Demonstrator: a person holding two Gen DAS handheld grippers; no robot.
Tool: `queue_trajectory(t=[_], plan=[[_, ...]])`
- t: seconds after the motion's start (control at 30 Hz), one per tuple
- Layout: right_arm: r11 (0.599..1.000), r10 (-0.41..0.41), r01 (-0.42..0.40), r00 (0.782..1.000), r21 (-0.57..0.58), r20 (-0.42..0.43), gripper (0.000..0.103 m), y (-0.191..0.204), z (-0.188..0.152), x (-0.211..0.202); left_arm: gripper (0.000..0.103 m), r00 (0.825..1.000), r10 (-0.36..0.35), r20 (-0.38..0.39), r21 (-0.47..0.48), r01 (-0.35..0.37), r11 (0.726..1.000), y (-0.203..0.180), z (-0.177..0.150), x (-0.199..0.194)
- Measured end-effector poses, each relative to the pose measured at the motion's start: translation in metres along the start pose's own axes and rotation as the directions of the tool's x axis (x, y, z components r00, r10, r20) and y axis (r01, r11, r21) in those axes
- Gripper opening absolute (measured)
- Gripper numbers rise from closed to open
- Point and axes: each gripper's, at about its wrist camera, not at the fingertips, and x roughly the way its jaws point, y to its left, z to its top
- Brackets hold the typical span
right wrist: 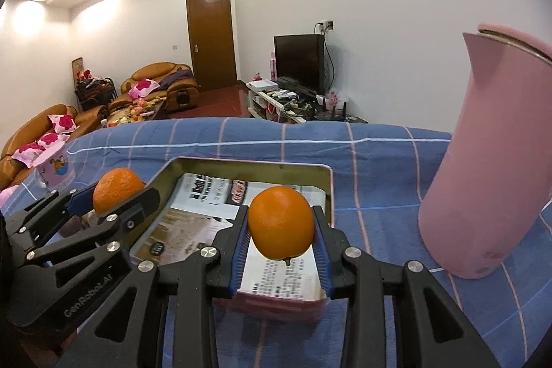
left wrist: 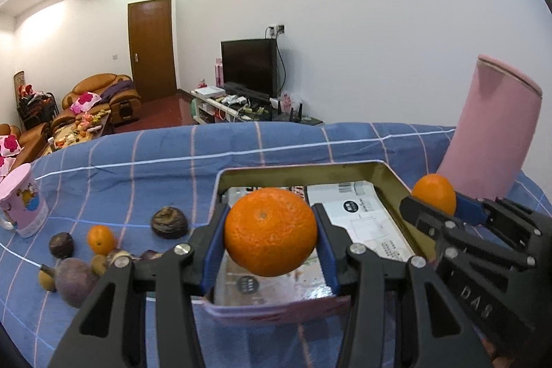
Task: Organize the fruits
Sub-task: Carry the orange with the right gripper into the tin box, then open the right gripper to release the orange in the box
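Your left tongs (left wrist: 270,244) are clamped on the big orange (left wrist: 270,231), right tongs (right wrist: 281,242) on the small orange (right wrist: 281,223), both over the paper-lined tin (left wrist: 300,169). Rest of the fruit (left wrist: 74,276) sits left of the tin.

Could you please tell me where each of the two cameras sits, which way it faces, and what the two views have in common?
Left wrist: sits behind the left gripper, looking along its fingers at the large orange it clamps over the tin tray; the right gripper shows at right.
Right wrist: sits behind the right gripper, holding a smaller orange over the tray; the left gripper shows at left.
Shared: tray, both oranges, pink jug, blue checked cloth.
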Motion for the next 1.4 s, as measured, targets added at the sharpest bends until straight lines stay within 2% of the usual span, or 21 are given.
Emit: queue_trajectory(t=[0.47, 0.77, 0.97, 1.1, 1.2, 1.27, 1.3, 1.37, 1.4], plan=[[0.999, -0.018, 0.015, 0.997, -0.038, -0.076, 0.036, 0.004, -0.006, 0.019, 0.049, 0.996, 0.017, -0.091, 0.020, -0.015, 1.000, -0.011, -0.003, 0.027], [1.000, 0.022, -0.024, 0.992, -0.016, -0.124, 0.037, 0.002, -0.010, 0.027, 0.049, 0.993, 0.018, -0.117, 0.022, -0.016, 1.000, -0.012, -0.003, 0.034], [1.000, 0.029, -0.028, 0.993, 0.009, -0.116, 0.039, -0.002, -0.008, 0.021, 0.049, 0.993, 0.012, -0.114, 0.022, -0.010, 1.000, -0.010, -0.002, 0.033], [0.997, 0.047, -0.043, 0.997, 0.064, -0.066, 0.054, -0.011, -0.004, 0.009, 0.049, 0.993, 0.014, -0.117, 0.021, -0.011, 1.000, -0.010, -0.002, 0.034], [0.994, 0.026, -0.024, 1.000, 0.103, -0.012, 0.069, -0.018, -0.001, -0.001, 0.049, 0.993, 0.019, -0.114, 0.031, -0.016, 0.999, -0.012, -0.002, 0.033], [0.991, 0.020, -0.024, 0.999, 0.129, 0.031, 0.070, -0.023, 0.000, -0.008, 0.051, 0.994, 0.030, -0.106, 0.047, -0.025, 0.999, -0.015, -0.002, 0.031], [0.990, 0.019, -0.025, 0.999, 0.139, 0.045, 0.070, -0.024, 0.000, -0.011, 0.052, 0.995, 0.037, -0.097, 0.053, -0.032, 0.998, -0.017, -0.002, 0.030], [0.989, -0.003, -0.006, 0.998, 0.150, 0.064, 0.070, -0.026, 0.001, -0.012, 0.070, 0.996, 0.057, -0.071, 0.066, -0.052, 0.996, -0.020, -0.003, 0.025], [0.988, -0.023, 0.010, 0.997, 0.152, 0.078, 0.070, -0.027, 0.000, -0.012, 0.082, 0.996, 0.065, -0.057, 0.070, -0.060, 0.996, -0.021, -0.003, 0.023]])
